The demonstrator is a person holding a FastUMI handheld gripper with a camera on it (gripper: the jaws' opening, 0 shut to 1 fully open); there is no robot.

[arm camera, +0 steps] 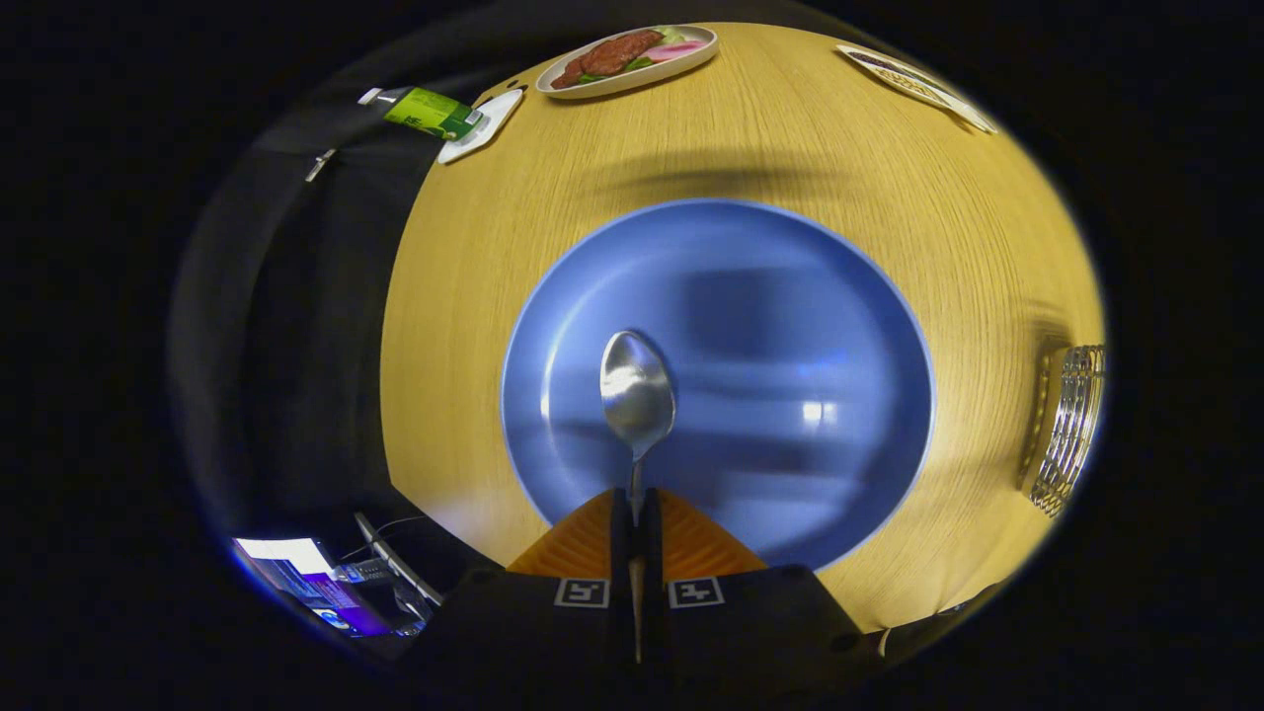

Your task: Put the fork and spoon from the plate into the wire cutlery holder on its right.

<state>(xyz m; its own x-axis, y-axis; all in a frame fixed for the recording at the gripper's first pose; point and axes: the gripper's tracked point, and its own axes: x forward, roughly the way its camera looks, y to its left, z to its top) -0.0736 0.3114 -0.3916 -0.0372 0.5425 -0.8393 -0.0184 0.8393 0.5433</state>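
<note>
Pale wood-grain table (770, 148) spreads across the booth scene, ringed by dark cloth. At lower centre of the frame, the gripper (637, 513) has its two fingers drawn close together, pressed on the thin handle of a metal spoon (637, 390) from either side. The spoon's bowl points straight ahead of the fingertips and appears raised above a large blue plate (790, 296), which occupies the middle of the frame and carries soft reflections on its glossy surface. At the right edge of the frame, well apart from the plate's rim, stands the wire cutlery holder (1071, 425), its metal bars catching the light. Beyond the plate, at top centre, an oval dish of food (632, 57) holds reddish-brown slices, pink pieces and green leaves. To its left, at the table's edge in the upper left, a green carton (430, 111) lies beside a small white tray (489, 123). A flat patterned dish (913, 84) sits at the upper right. At lower left, off the table, a lit screen (296, 568) glows beside cables.
</note>
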